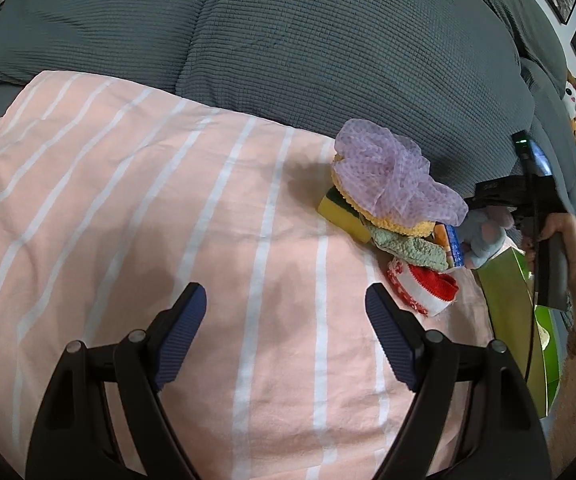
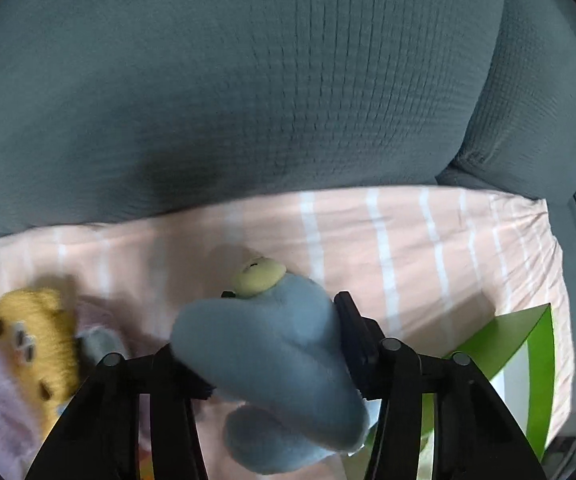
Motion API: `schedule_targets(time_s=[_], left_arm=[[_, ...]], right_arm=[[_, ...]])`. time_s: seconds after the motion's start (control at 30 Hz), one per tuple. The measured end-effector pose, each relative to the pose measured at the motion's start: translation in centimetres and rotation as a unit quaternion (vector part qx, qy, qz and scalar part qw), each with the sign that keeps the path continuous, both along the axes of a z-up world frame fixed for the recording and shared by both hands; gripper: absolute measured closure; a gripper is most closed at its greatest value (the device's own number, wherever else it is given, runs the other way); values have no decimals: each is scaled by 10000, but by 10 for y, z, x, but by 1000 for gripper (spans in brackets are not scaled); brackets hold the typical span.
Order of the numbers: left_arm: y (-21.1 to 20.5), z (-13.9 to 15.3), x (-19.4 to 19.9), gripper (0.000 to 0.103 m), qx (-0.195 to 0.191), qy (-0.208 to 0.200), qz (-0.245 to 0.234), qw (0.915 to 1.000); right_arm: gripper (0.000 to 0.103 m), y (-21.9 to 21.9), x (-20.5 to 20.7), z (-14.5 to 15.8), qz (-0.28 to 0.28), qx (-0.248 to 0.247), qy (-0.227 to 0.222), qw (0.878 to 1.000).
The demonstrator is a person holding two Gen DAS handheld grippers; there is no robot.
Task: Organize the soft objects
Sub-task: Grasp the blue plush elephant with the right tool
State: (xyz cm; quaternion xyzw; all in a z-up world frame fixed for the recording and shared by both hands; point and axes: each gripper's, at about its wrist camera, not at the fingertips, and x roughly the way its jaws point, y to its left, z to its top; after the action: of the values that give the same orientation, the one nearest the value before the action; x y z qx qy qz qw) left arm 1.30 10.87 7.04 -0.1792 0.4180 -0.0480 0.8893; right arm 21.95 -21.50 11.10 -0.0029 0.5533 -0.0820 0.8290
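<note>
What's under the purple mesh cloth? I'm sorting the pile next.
Under the purple mesh cloth a yellow knitted piece sits on a yellow-green sponge and a green cloth. The rest is covered.

The left hand-held gripper (image 1: 285, 306) hangs with jaws wide and nothing between them, angled downward. The right hand-held gripper (image 2: 271, 344), steeply tilted in the person's hand (image 1: 564, 240), is clamped on a blue plush toy (image 2: 271, 356).

Blue plush toy (image 2: 271, 364) pinched between fingers, lilac mesh cloth (image 1: 388, 176) topping heaped sponges and cloths
</note>
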Motion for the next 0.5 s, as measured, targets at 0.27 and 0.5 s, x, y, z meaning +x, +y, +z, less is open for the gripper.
schedule_targets(time_s=[0.27,0.5], left_arm=[[0,3,-4,22,-4,-53,5,10000],[-2,2,-5,22,56,-30,-12,10000]], right_arm=[[53,10,-59,71,487,1159,-772,9891],[53,48,-153,94,1341,2252,-1008,9598]])
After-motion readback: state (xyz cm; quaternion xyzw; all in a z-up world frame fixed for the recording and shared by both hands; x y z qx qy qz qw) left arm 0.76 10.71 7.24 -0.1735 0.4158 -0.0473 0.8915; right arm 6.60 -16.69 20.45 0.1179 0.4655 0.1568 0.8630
